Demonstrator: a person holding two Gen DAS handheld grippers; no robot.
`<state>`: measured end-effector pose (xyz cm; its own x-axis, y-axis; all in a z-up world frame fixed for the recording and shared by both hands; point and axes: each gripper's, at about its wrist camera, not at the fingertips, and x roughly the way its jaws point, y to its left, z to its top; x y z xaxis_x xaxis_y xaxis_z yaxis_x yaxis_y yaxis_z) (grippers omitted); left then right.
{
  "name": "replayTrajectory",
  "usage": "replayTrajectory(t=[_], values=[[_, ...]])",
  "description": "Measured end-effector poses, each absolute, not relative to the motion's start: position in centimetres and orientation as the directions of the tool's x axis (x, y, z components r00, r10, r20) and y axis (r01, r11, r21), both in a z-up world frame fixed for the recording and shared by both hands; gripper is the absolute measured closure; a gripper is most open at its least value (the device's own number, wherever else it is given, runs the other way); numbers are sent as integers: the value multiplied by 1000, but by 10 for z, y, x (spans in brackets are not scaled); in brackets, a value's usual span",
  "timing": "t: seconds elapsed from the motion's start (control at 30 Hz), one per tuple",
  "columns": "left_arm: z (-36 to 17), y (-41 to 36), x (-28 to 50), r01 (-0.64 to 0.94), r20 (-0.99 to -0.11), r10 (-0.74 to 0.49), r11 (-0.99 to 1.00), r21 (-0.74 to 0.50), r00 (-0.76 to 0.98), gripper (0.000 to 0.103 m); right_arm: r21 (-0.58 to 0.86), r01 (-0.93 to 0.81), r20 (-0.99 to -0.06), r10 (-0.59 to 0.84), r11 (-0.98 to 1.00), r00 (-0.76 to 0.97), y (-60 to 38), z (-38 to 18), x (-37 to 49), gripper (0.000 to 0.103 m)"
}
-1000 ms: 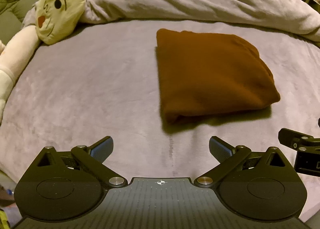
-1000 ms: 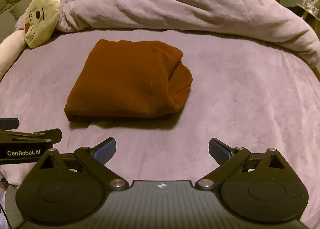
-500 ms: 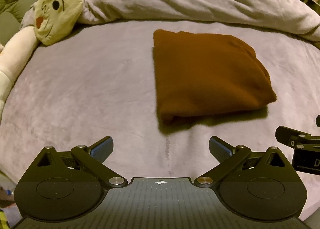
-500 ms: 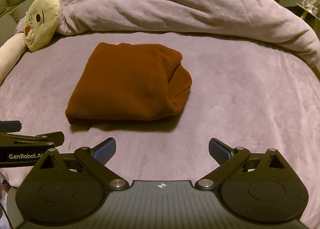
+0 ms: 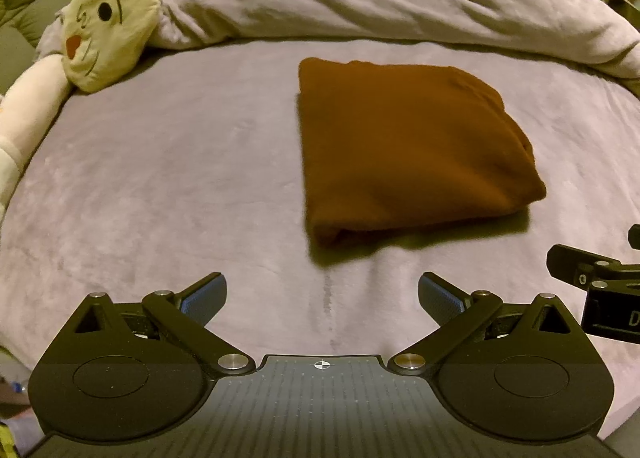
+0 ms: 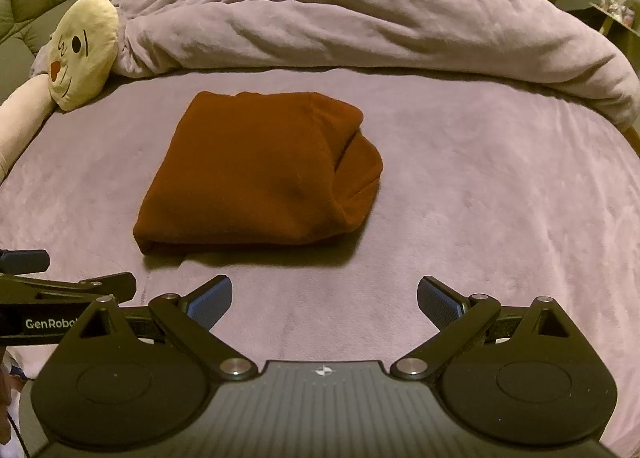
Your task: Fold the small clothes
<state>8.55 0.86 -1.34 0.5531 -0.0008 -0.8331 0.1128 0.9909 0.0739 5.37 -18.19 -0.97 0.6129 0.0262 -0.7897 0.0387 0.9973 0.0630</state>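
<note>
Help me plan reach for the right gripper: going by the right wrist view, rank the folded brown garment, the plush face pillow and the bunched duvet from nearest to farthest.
From the right gripper:
1. Folded brown garment, straight ahead, slightly left, flat on the bed.
2. Plush face pillow, far left, beyond the garment.
3. Bunched duvet, across the back of the bed; its left end abuts the pillow, so these two are close to call.

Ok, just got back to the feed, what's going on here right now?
A person holds both grippers low over the bed, jaws open and empty. The brown garment lies folded into a compact bundle on the purple sheet, with neither the left gripper nor the right gripper touching it. A bunched duvet and a plush pillow lie behind.
</note>
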Motion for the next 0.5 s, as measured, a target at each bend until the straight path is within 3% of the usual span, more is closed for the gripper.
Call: replayTrajectory(t=[0.5], values=[[-15, 10, 85, 121, -836, -16, 991, 61, 549, 0, 66, 43, -790, 26, 997, 612, -178, -10, 53, 4]])
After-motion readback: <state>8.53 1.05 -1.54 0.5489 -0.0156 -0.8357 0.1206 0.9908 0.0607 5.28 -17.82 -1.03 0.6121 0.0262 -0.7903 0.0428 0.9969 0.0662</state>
